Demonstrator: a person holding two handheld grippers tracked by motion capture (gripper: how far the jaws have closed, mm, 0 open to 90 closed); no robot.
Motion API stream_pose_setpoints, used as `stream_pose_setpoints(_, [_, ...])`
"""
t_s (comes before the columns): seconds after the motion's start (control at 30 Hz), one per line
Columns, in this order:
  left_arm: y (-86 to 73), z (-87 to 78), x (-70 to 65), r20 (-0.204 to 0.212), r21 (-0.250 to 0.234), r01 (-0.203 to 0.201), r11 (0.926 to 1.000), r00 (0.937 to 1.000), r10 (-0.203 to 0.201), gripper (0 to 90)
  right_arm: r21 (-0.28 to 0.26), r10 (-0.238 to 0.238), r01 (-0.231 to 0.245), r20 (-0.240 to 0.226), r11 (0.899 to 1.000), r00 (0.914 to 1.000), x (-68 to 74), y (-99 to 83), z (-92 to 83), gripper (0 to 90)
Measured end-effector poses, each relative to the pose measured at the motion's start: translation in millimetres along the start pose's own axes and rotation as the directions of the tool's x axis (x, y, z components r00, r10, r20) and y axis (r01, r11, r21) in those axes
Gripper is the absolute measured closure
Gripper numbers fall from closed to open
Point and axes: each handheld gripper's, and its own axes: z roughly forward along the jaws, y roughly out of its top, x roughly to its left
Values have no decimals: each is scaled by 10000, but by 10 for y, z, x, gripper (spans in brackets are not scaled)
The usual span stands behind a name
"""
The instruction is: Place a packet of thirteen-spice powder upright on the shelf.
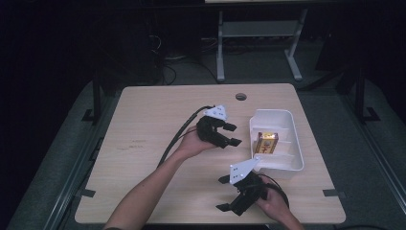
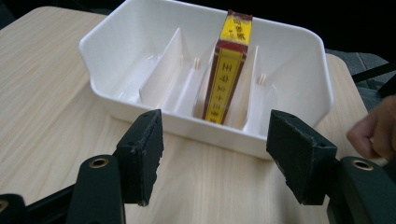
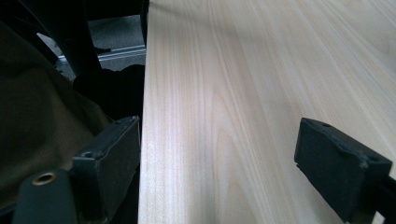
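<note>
Left hand-held gripper (image 1: 231, 134), black with a grey three-cornered plate on top: over the middle of the pale wooden table (image 1: 158, 124), pointed toward the white plastic tray with upright dividers (image 1: 293, 125), jaws apart, nothing between them. Seen along its own jaws in the left gripper view (image 2: 215, 156): pads spread wide, short of the tray's near wall (image 2: 187, 123), clear of it, bare wood beneath.

Yellow and dark red flat box with printed characters (image 1: 266, 143): standing on edge inside the tray, in a slot between two dividers, near the tray's middle. In the left gripper view, the box (image 2: 226, 79) upright, leaning slightly, its narrow yellow face toward the camera, its top end above the tray's rim.

Right hand-held gripper (image 1: 229, 193), same build: low at the near edge of the table, just below the tray's near corner, held in the person's right hand (image 1: 275, 203). Jaws apart, empty. In the right gripper view (image 3: 217, 161): one pad at the table's edge, the other over the wood, plain tabletop between.
</note>
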Motion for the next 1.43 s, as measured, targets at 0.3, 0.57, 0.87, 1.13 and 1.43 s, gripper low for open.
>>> stream_pose_setpoints(0.3, [-162, -279, -87, -434, -66, 59, 10000, 9990, -61, 340, 5, 102, -102, 6, 9999, 9999, -11, -3, 6, 135])
stream_pose_setpoints(0.57, [-333, -516, -234, -654, -199, 289, 9994, 9974, -301, 285, 24, 93, -93, -4, 10000, 10000, -20, -7, 6, 135])
stream_pose_setpoints(0.87, [-555, -839, -434, -1051, -327, 405, 9986, 9935, -437, 256, 3, 143, -143, -15, 9999, 9999, -10, -9, -2, 135])
stream_pose_setpoints(1.13, [-741, -1043, -583, -1323, -317, 462, 9984, 9899, -500, 250, 30, 133, -133, 26, 9999, 9999, -3, -10, 0, 135])
stream_pose_setpoints(1.43, [-1021, -1200, -749, -1726, -396, 742, 9965, 9817, -800, 241, -12, 180, -180, 44, 9998, 9998, -5, -16, 0, 135])
